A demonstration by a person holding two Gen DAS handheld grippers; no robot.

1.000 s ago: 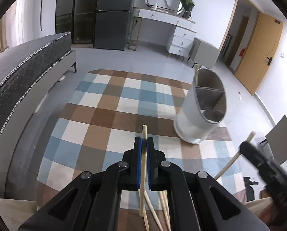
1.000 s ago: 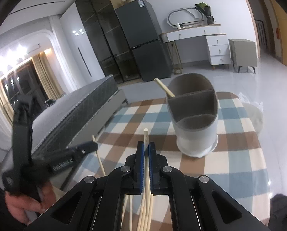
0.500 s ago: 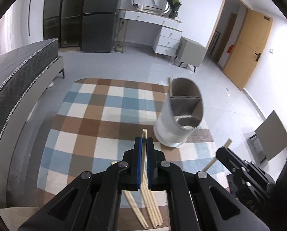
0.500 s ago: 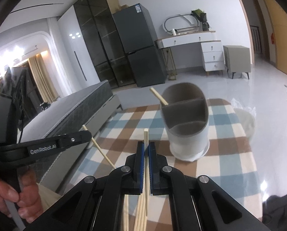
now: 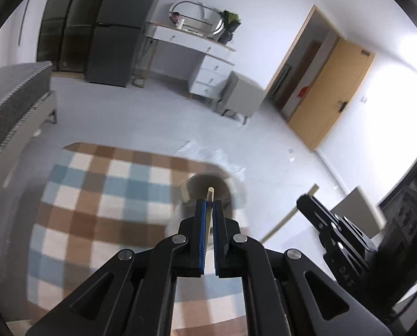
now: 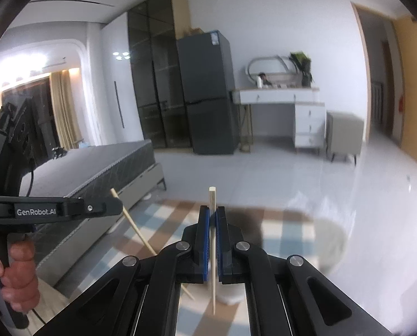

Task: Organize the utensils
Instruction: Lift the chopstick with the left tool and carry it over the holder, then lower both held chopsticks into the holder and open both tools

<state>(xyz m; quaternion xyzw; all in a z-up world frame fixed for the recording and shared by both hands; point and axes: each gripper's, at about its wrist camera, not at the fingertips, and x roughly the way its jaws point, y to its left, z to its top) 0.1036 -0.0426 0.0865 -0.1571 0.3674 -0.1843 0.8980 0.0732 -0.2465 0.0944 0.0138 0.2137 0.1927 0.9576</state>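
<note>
My left gripper is shut on a pale wooden chopstick whose tip pokes out just above the blurred grey utensil holder on the checked cloth. My right gripper is shut on another chopstick, held upright, its lower end hanging under the jaws. The right gripper with its chopstick shows at the right of the left wrist view. The left gripper with its slanted chopstick shows at the left of the right wrist view. The holder is a dark blur behind the right jaws.
A blue, brown and white checked cloth covers the table. A grey bed stands to the left. A dark fridge, white desk and wooden door are far behind.
Both grippers rose and tilted up with their chopsticks. The left gripper moved toward the holder, which now lies right behind its tip. The loose chopsticks on the cloth dropped out of view.
</note>
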